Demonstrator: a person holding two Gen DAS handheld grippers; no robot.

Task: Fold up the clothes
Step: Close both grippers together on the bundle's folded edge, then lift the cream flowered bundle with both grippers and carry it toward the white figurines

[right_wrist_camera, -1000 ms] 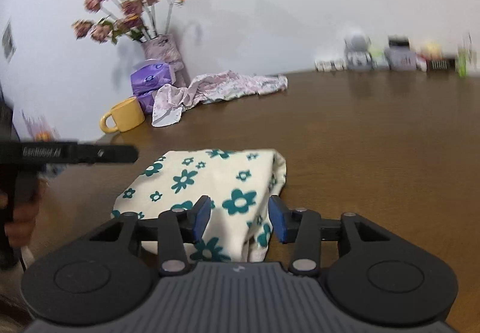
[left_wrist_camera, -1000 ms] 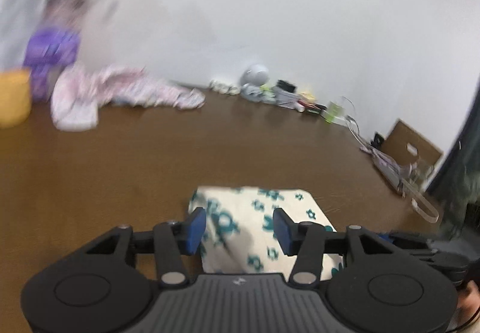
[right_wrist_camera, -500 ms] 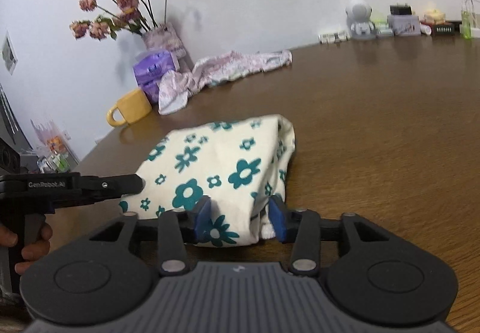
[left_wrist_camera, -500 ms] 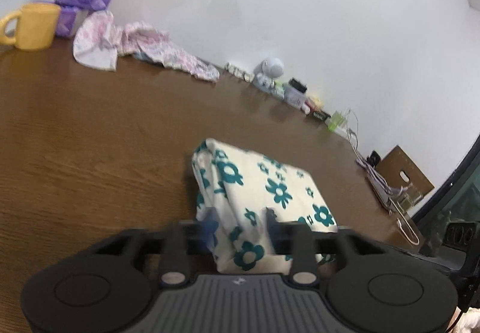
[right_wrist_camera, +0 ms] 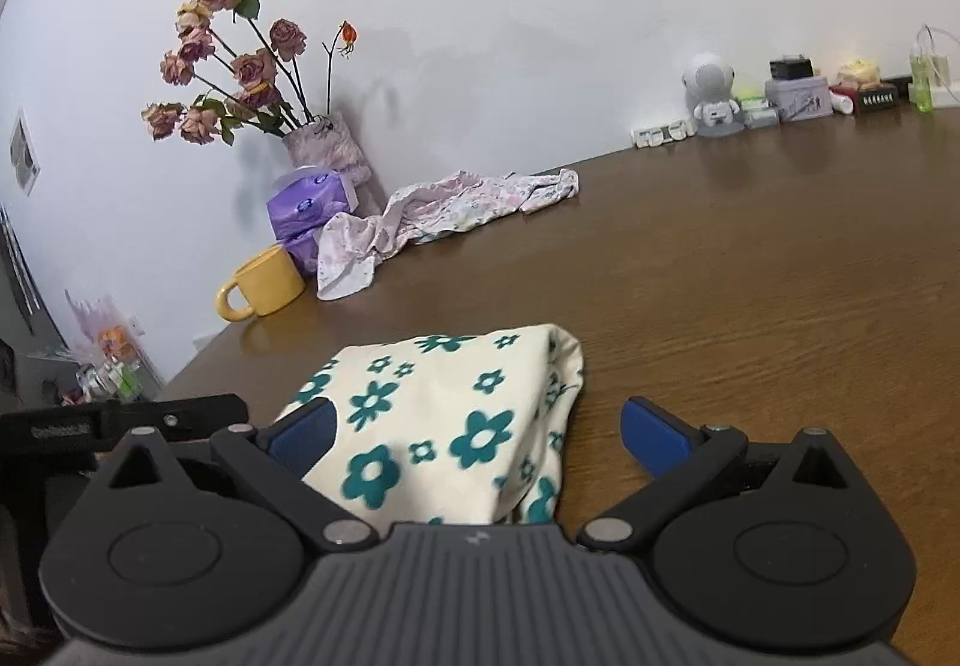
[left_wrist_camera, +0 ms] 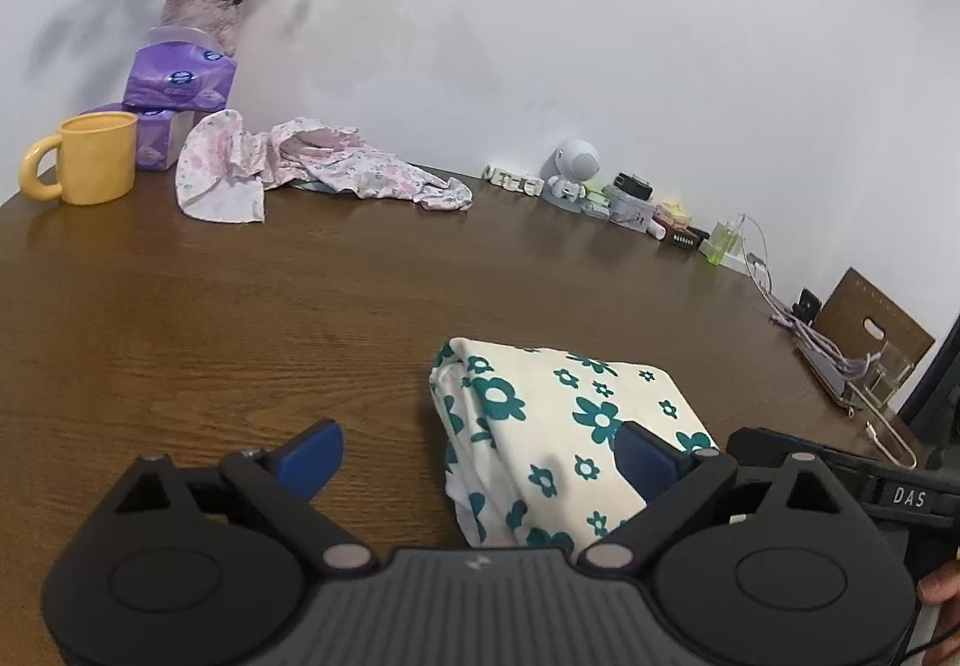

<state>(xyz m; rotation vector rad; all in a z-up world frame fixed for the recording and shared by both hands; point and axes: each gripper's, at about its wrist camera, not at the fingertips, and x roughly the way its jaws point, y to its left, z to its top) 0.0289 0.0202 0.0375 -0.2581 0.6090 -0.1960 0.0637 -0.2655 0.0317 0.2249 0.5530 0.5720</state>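
A folded cream cloth with teal flowers (left_wrist_camera: 570,414) (right_wrist_camera: 450,396) lies flat on the brown wooden table (left_wrist_camera: 240,318). My left gripper (left_wrist_camera: 480,453) hovers over the cloth's left edge. Its jaws are opening wide: one blue pad is above bare wood and the other above the fabric, and neither presses on it. My right gripper (right_wrist_camera: 478,429) straddles the cloth's right edge. Its jaws are also opening wide, and the pads stand clear of the fabric. A crumpled pink floral garment (left_wrist_camera: 312,168) (right_wrist_camera: 444,204) lies at the back near the wall.
A yellow mug (left_wrist_camera: 90,165), purple tissue packs (left_wrist_camera: 177,81) and a vase of dried roses (right_wrist_camera: 324,144) stand at the back left. Small gadgets (left_wrist_camera: 630,192) line the wall. Cables (left_wrist_camera: 828,354) lie along the table's right edge. A fingertip shows at the lower right edge (left_wrist_camera: 939,588).
Both pairs of jaws have spread from a narrow gap at the cloth's folds to wide apart, letting go of the fabric. The cloth has settled flat on the table.
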